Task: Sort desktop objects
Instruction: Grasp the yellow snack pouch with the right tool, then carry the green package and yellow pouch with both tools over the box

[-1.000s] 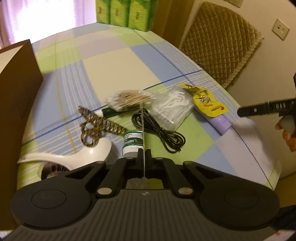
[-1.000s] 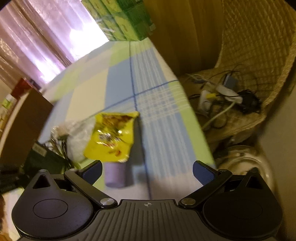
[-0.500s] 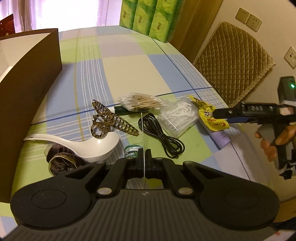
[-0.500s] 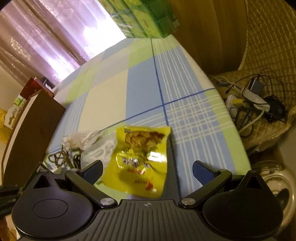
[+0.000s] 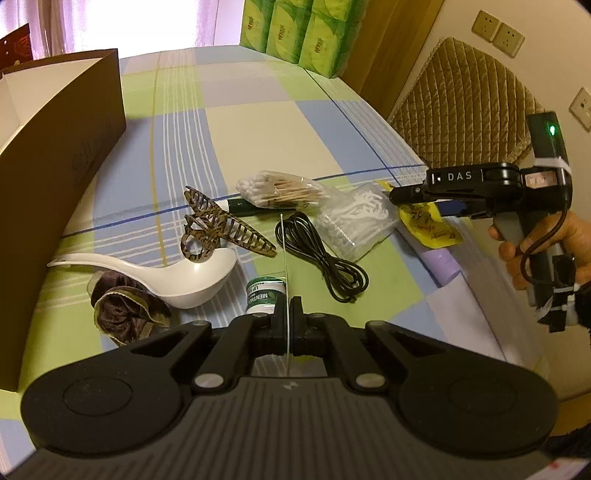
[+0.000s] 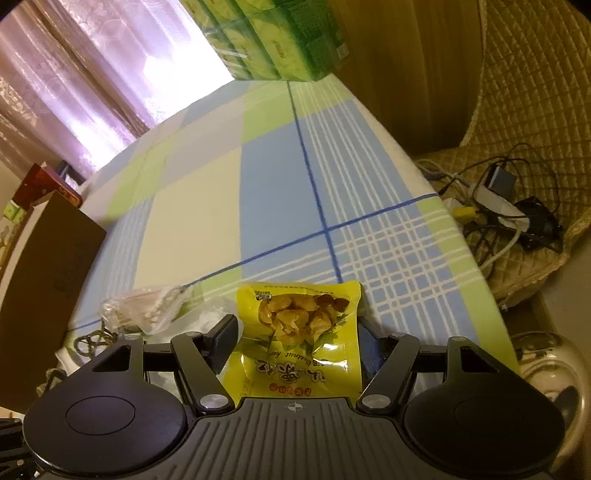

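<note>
Right gripper (image 6: 295, 334) fingers flank yellow snack packet (image 6: 301, 332); left gripper (image 5: 285, 314) closed

Stacked green tissue packs (image 5: 303, 33) sit at the table's far edge, pink curtains (image 6: 74, 85) glowing behind them. Off the right edge, a quilted tan chair (image 5: 469, 110) carries a tangle of cables and a power strip (image 6: 506, 206), and wall sockets (image 5: 498, 31) show above the chair back.
</note>
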The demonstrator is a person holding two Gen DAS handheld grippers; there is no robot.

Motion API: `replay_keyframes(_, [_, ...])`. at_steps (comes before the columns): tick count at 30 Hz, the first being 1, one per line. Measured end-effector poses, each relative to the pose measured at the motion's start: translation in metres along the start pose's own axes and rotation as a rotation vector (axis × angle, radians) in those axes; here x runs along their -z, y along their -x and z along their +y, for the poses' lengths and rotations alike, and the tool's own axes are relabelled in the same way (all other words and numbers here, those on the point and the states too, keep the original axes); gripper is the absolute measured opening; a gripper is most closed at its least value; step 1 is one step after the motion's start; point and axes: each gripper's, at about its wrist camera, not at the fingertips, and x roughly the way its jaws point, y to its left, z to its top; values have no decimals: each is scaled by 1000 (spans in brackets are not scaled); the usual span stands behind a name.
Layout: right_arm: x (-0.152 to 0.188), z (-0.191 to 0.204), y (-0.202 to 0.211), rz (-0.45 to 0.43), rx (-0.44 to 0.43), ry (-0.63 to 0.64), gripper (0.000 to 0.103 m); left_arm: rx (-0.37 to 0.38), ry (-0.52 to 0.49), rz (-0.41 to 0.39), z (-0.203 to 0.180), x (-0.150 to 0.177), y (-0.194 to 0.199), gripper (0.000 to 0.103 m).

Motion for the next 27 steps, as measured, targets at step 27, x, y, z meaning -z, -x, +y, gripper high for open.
replay_keyframes(27, [15,24,27,-66,-42,114,36,-8,-33,-2,-5,9,-1,0])
